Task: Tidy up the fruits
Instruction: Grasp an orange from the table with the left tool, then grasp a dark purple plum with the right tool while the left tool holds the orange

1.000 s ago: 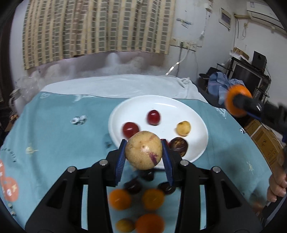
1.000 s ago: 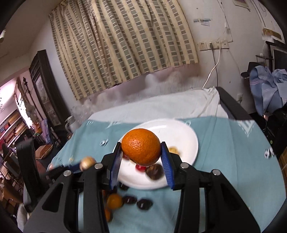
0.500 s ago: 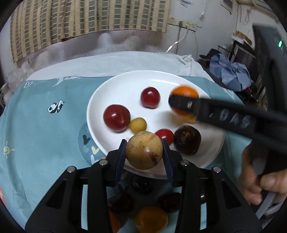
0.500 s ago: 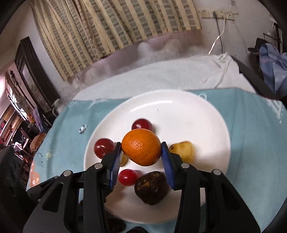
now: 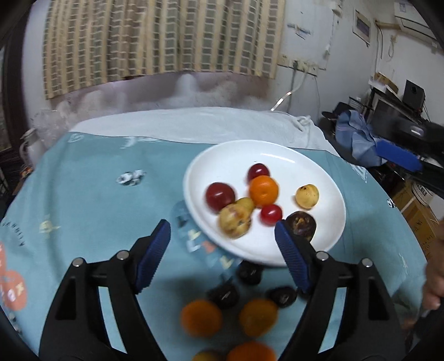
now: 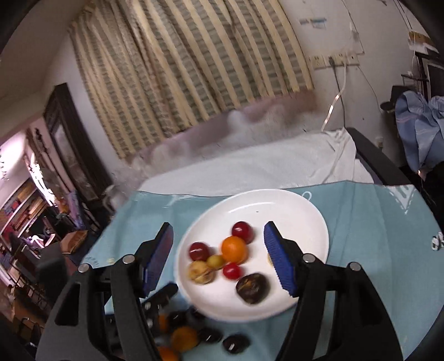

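Both claws had just been opening and stood released, nothing between their pads. The left claw (image 5: 222,244) hung near the white plate (image 5: 277,158) at its 7 o'clock edge; the right claw (image 6: 219,255) hovered above it. On the plate, the orange (image 5: 263,191) lay central, the yellow speckled fruit (image 5: 235,221) at its 7 o'clock. More oranges (image 5: 201,318) lay on the teal-clothed surface (image 5: 97,200).

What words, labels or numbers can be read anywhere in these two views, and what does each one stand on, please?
No text reads with certainty.
Blue tablecloth, left edge: small dark letters, blurred and unreadable.
Tablecloth, orange patch: white letters, cut off and unreadable.
Tablecloth beside the white plate: coloured letters, smeared.
Cardboard boxes: dark print, too small.
Wall papers: illegible.
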`<state>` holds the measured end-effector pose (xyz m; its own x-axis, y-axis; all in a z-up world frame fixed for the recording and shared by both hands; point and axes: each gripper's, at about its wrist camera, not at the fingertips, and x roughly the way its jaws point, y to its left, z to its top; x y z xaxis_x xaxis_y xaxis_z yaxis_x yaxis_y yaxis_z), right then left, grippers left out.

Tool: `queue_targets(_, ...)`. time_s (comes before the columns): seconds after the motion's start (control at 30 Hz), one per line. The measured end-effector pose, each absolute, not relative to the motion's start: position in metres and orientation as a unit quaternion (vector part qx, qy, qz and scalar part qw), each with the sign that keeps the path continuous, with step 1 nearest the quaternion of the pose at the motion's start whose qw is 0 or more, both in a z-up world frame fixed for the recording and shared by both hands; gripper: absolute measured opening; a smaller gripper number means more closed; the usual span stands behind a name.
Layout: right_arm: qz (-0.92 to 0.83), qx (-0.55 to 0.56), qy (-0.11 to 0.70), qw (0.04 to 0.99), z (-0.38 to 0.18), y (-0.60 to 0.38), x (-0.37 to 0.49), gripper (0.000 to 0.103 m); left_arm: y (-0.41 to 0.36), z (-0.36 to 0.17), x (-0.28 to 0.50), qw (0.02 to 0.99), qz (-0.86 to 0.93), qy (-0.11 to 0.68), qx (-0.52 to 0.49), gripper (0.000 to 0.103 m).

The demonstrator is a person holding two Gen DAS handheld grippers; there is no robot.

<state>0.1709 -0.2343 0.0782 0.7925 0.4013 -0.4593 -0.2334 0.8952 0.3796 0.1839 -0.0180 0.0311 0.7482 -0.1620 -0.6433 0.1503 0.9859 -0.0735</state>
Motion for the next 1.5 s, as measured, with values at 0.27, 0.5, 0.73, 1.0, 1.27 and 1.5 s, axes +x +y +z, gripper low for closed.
queue_targets(0.27,0.147,0.122,0.283,0.940,0.052,-0.237,0.110,0.071,0.002,0.002,0.096,0.933,-0.090,0.349,0.020,0.079)
queue_targets(0.5,0.127,0.157,0.337,0.920,0.011,-0.257,0.116,0.071,-0.008,-0.011,0.072,0.931,-0.115,0.342,0.047,0.079)
queue_targets(0.73,0.128,0.157,0.337,0.920,0.010,-0.254,0.110,0.071,-0.035,-0.013,0.075,0.928,-0.139,0.338,0.074,0.079)
queue_targets(1.0,0.126,0.157,0.341,0.918,0.009,-0.256,0.110,0.071,-0.059,-0.026,0.084,0.912,-0.152,0.364,0.113,0.079)
queue_targets(1.27,0.123,0.152,0.345,0.918,0.006,-0.255,0.111,0.071,-0.045,-0.035,0.101,0.899,-0.157,0.404,0.066,0.056)
queue_targets(1.5,0.128,0.139,0.351,0.917,0.002,-0.250,0.112,0.071,-0.036,-0.032,0.099,0.901,-0.151,0.403,0.054,0.044)
